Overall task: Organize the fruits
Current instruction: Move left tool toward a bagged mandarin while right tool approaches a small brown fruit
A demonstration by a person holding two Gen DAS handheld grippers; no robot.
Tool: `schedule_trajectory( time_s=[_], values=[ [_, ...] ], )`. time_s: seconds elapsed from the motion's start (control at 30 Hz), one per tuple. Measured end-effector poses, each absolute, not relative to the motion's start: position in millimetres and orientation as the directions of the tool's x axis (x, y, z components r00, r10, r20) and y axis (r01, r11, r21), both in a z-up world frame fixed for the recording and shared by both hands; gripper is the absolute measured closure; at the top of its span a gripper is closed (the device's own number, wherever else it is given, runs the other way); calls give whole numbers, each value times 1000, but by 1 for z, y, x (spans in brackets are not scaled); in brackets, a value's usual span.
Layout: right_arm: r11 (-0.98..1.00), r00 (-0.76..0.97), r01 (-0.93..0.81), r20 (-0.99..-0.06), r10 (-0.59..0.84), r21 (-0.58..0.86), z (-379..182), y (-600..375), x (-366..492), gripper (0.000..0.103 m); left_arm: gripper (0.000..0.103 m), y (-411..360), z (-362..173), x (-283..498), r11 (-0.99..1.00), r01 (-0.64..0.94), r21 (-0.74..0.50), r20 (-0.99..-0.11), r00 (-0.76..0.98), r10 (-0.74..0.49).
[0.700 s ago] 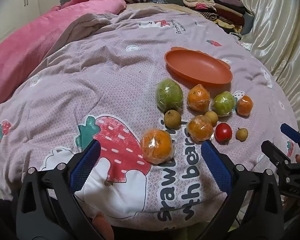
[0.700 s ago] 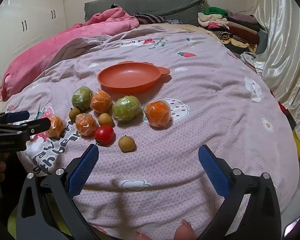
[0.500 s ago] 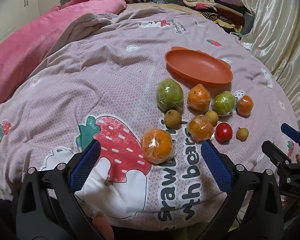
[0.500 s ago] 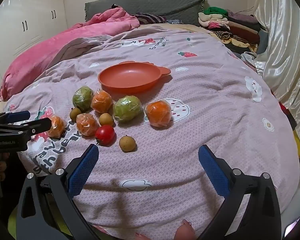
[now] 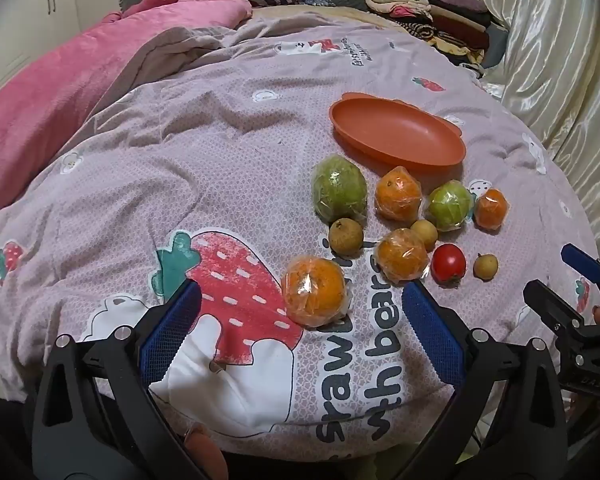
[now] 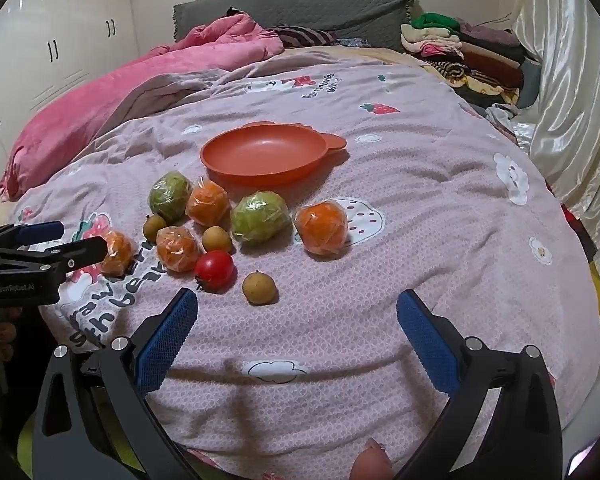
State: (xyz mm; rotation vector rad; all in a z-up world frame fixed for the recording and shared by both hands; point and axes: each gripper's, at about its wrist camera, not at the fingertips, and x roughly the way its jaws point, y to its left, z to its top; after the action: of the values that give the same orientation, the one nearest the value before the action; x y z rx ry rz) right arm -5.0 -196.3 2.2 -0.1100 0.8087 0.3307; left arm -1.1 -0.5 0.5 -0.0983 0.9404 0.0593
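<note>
Bed quilt (image 6: 420,208): pink, strawberry print; carries all the fruit and the plate.
Pink blanket (image 5: 80,76): bunched at 10 o'clock of the quilt in the left wrist view.
Clothes pile (image 6: 460,52): folded, at 1 o'clock in the right wrist view, far edge of the bed.
Orange plate (image 6: 264,154): nothing in it; at 12 o'clock of the fruit cluster, just beyond it.
Left claw (image 5: 300,324): wide, nothing between the pads; hovers over the near edge of the quilt.
Right claw (image 6: 296,330): wide, nothing held; the small brown fruit lies just ahead at 12 o'clock.
Green fruits: two, wrapped in film, one (image 5: 339,189) at 9 o'clock end of the back row, the other (image 5: 450,206) between two oranges.
Wrapped oranges: four; the nearest (image 5: 315,291) lies just ahead of the left claw, apart from the rest.
Tomato (image 6: 215,270): red, front of the cluster, beside a wrapped orange.
Small brown fruit (image 6: 259,288): at 3 o'clock of the tomato, close by.
</note>
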Motion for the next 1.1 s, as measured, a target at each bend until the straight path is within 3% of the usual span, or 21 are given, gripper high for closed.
schedule_trajectory(
  time_s=[1.1],
  values=[
    [935,626,-352,-733,266,39,0,-196,-5,4,8,-7,-5,-2,995,-68,-68,-823,568,-17]
  ],
)
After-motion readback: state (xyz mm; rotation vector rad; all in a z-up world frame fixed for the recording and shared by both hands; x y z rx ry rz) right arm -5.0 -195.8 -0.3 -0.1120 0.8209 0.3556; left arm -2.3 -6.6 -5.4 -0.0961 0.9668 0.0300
